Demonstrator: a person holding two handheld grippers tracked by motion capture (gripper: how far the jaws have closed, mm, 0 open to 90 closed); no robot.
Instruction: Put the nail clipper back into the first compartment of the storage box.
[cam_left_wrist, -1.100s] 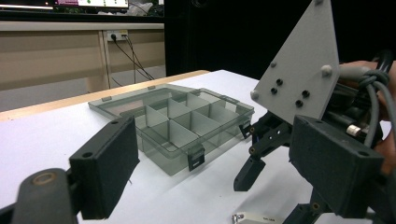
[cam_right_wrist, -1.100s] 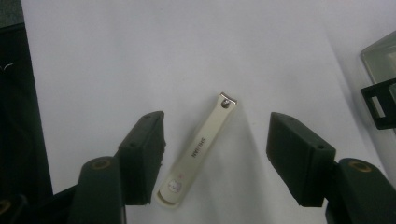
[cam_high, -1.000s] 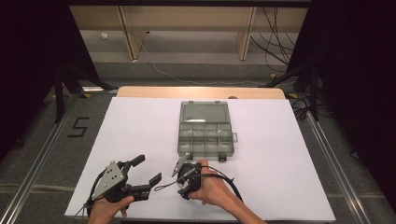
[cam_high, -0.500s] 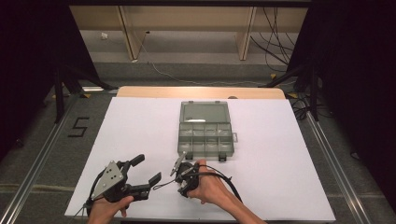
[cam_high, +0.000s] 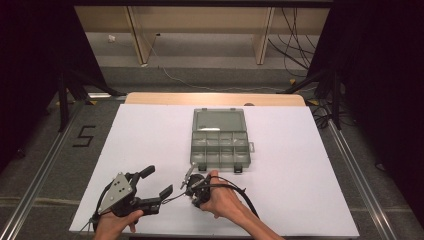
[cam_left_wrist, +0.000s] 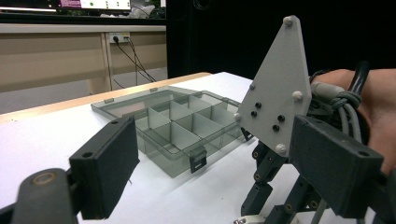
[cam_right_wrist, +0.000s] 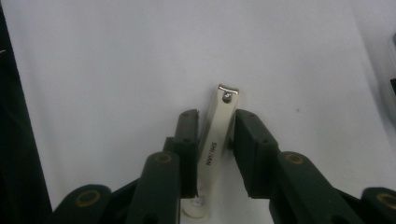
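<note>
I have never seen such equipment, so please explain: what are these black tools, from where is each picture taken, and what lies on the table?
A person sits at a white table and holds a hand tool in each hand; each tool has two black jaws. The high view looks down from above. The other two pictures come from small cameras mounted on the tools themselves.

The left gripper has its jaws wide apart with nothing between them. The right gripper has a metal nail clipper between its jaws; whether they press it already, I cannot tell.

Farther back lies a clear plastic organizer box, its lid open, its compartments looking empty.
</note>
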